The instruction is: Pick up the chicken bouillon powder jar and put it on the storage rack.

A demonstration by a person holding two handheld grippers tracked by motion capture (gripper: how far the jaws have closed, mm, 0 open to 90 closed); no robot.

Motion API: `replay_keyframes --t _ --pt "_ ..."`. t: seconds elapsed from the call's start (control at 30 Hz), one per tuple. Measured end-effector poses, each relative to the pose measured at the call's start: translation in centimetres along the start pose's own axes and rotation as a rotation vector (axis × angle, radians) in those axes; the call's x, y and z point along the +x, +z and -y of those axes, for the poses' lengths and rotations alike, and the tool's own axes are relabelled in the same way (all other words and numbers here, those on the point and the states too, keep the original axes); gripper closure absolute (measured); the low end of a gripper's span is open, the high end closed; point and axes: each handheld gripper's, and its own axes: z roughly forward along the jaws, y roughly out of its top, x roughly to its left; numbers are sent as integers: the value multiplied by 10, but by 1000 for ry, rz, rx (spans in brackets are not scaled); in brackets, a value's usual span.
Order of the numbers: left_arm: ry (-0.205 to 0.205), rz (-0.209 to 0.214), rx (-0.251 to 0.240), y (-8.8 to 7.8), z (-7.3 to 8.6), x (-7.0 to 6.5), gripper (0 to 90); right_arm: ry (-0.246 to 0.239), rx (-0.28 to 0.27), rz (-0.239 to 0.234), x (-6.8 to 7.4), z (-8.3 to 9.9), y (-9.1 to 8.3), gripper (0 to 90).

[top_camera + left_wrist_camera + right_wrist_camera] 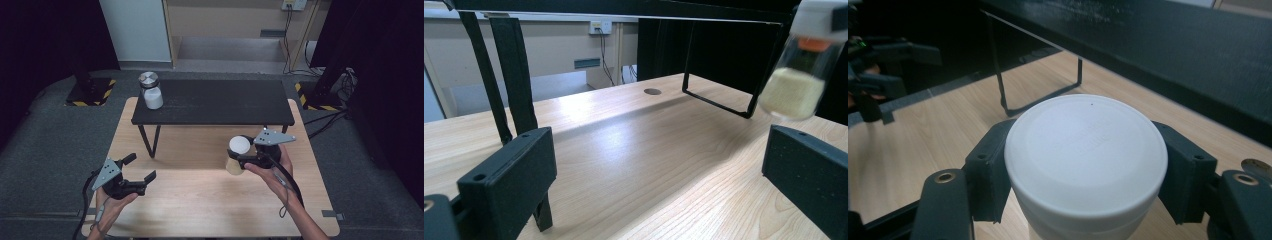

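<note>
One jar (pixel 150 90) already stands at the far left of the black shelf (pixel 215 102). A second, white-lidded jar (pixel 237 154) is clamped in the right gripper (pixel 245 159) above the table (pixel 200 200), not yet shelved; the left gripper (pixel 137 172) waits wide, empty.

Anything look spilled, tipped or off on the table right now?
Nothing spilled. The white-lidded jar hangs tilted in the right gripper, clamped at its lid, off the wooden table. The silver-lidded jar stands upright on the black shelf. Left gripper is open.
</note>
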Motion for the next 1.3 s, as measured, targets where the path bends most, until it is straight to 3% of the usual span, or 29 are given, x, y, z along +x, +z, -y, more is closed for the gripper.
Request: replay_keyframes --t 0.13,0.3,0.6,0.77,0.97,1.3 --pt "-1 0 -1 0 0 0 0 5 1 -2 1 -15 -9 333" --pt "-2 1 0 0 0 0 0 2 -19 32 2 -34 -21 334" --pt "-2 4 8 1 0 1 1 2 -67 86 -6 -69 -41 334" --pt "-4 7 9 2 0 1 1 28 -84 105 -16 -87 -48 335" --pt "-4 7 12 2 0 2 1 16 -77 170 -23 -106 -50 335" --pt "-7 7 16 3 1 3 1 50 -79 258 -46 -129 -38 336"
